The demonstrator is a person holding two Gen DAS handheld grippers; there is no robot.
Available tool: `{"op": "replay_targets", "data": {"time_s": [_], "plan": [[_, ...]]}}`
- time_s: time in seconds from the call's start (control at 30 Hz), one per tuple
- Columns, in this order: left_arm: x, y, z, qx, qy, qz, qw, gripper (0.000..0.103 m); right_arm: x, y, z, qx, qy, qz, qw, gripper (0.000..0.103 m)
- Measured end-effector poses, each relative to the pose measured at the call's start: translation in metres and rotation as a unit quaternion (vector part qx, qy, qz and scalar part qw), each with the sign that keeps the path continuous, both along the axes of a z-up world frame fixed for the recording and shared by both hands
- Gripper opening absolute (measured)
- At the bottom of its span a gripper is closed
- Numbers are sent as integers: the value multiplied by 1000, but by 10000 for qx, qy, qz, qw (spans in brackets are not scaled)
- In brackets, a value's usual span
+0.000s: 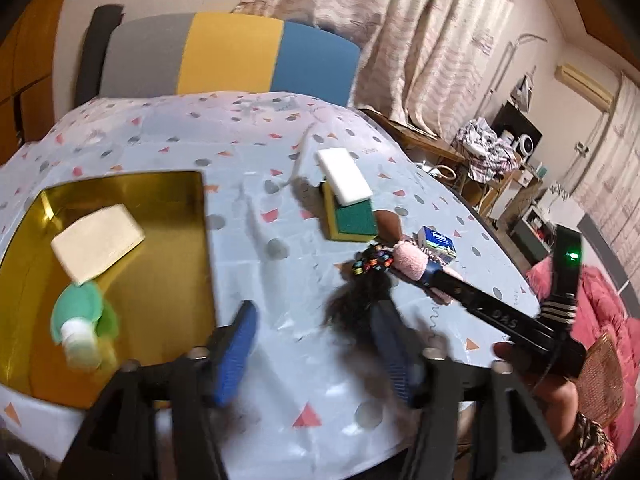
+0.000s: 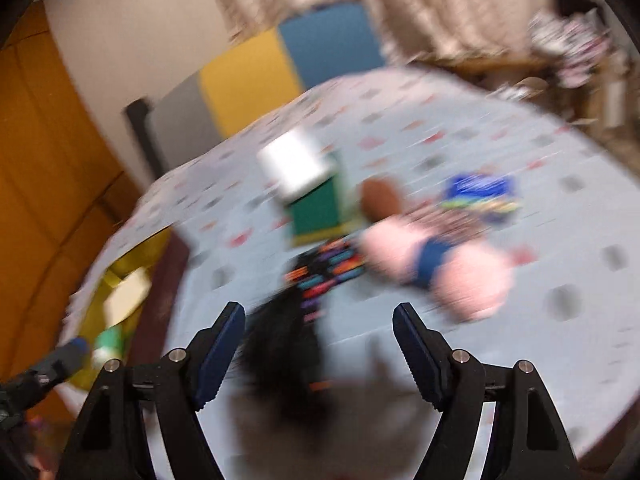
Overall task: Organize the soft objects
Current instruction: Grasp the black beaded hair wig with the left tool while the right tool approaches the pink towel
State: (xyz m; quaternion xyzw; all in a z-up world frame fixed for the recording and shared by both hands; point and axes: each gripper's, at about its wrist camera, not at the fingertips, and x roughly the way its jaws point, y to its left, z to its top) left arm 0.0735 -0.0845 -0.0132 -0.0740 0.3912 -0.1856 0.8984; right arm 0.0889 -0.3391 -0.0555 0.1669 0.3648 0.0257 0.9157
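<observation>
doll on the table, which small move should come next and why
Probably close the right hand-held gripper on the doll. Its jaws stand open around the doll's dark hair, while two items already lie in the gold tray and the doll is still on the table.

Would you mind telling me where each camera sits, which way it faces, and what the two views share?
Left wrist: sits behind the left tool, looking down across the table at the gold tray; the right tool and a hand reach in from the right.
Right wrist: sits behind the right tool, looking down at the blurred doll; the left tool's tip shows lower left.
Shared: tray, stacked sponges, doll, striped chair.
</observation>
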Motion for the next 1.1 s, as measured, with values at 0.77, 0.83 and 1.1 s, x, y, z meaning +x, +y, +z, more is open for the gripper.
{"op": "replay_targets", "data": {"time_s": [0.77, 0.83, 1.1], "plan": [[113, -160, -88, 1587, 398, -983, 9816, 74, -24, -65, -21, -360, 400, -1139, 9920, 78], [115, -158, -96, 1500, 464, -1051, 9820, 66, -25, -65, -21, -351, 394, -1137, 9921, 79], [107, -147, -107, 1381, 376, -1336, 9806, 37, -23, -60, -29, -390, 421, -1042, 9929, 79]]}}
